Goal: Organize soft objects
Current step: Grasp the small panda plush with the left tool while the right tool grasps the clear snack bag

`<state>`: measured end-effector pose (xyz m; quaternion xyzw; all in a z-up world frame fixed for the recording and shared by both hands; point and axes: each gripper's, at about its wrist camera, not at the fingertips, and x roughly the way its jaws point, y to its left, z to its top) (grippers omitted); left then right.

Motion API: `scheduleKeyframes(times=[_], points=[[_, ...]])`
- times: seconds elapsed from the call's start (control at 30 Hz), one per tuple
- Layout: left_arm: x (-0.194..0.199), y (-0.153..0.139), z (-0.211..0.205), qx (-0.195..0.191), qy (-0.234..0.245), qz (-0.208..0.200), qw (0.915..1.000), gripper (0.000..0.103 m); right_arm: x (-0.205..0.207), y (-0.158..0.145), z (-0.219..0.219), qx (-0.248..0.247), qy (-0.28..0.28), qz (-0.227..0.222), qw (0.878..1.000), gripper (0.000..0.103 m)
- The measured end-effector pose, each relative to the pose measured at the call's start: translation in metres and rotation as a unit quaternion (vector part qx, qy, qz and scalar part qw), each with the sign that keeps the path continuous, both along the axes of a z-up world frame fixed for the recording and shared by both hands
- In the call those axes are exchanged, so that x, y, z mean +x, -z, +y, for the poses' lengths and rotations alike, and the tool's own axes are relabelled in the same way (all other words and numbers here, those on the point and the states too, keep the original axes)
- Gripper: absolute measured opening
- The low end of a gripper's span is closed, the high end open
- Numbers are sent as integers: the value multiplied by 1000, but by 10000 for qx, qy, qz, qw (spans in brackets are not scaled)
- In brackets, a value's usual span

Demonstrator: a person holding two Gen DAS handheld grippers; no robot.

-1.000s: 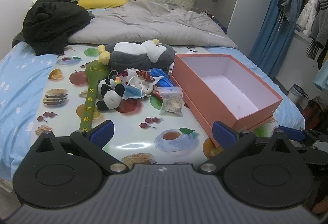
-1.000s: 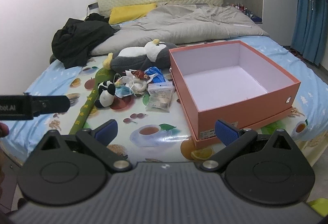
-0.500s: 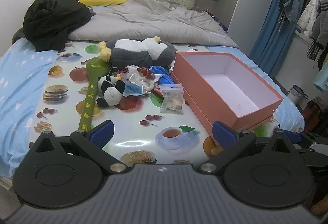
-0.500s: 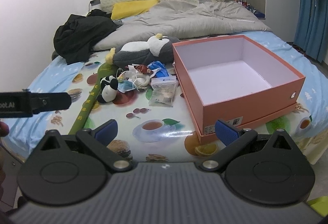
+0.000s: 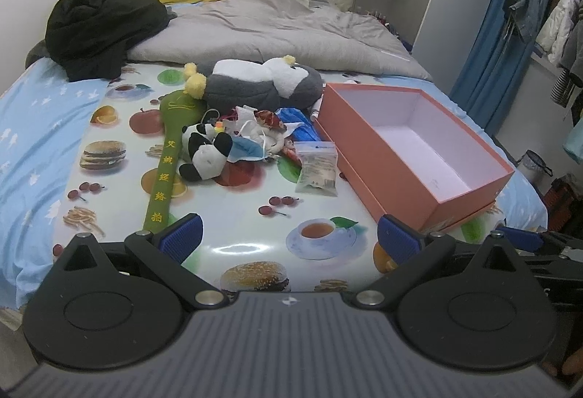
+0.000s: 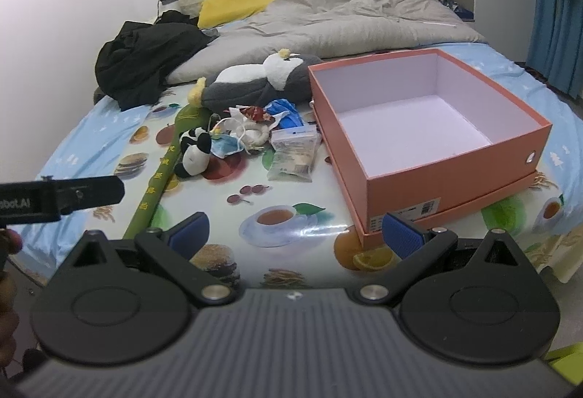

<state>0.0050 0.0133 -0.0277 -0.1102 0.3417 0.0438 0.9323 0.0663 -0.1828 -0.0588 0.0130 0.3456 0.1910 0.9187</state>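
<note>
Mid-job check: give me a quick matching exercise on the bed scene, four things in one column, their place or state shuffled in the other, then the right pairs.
Things:
1. orange box
2. panda plush
3. penguin plush
4. green padded stick

Place or state:
A. lies along the left edge of the pile, yellow characters on it
B. open and empty, on the right of the mat
C. lies on its side at the far end of the pile, nearest the grey duvet
D. small, black and white, beside a blue face mask

Pairs: 1-B, 2-D, 3-C, 4-A
</note>
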Motion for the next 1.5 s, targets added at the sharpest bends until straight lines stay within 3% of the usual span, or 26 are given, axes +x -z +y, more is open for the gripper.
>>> scheduleKeyframes(times=[0.3,0.47,0.67,0.97,1.23,1.5], points=[[6,10,9,53,-45,14,10000,103,5,7,10,-48,-109,9,9999,103],[6,20,13,212,-199,-208,9994,103,9,15,13,-176,-80,-78,9998,103],[22,33,26,311,-232,-140,9991,103,19,27,22,-60,-39,103,9999,103],[69,64,58,637,-276,7,9976,99,53,47,55,8,-325,93,9994,103],[115,98,85,519,-288,221,9980,85,91,72,83,-203,-407,105,9989,94],[158,121,97,511,-224,349,9978,82,126,94,105,-335,-423,112,9985,87]])
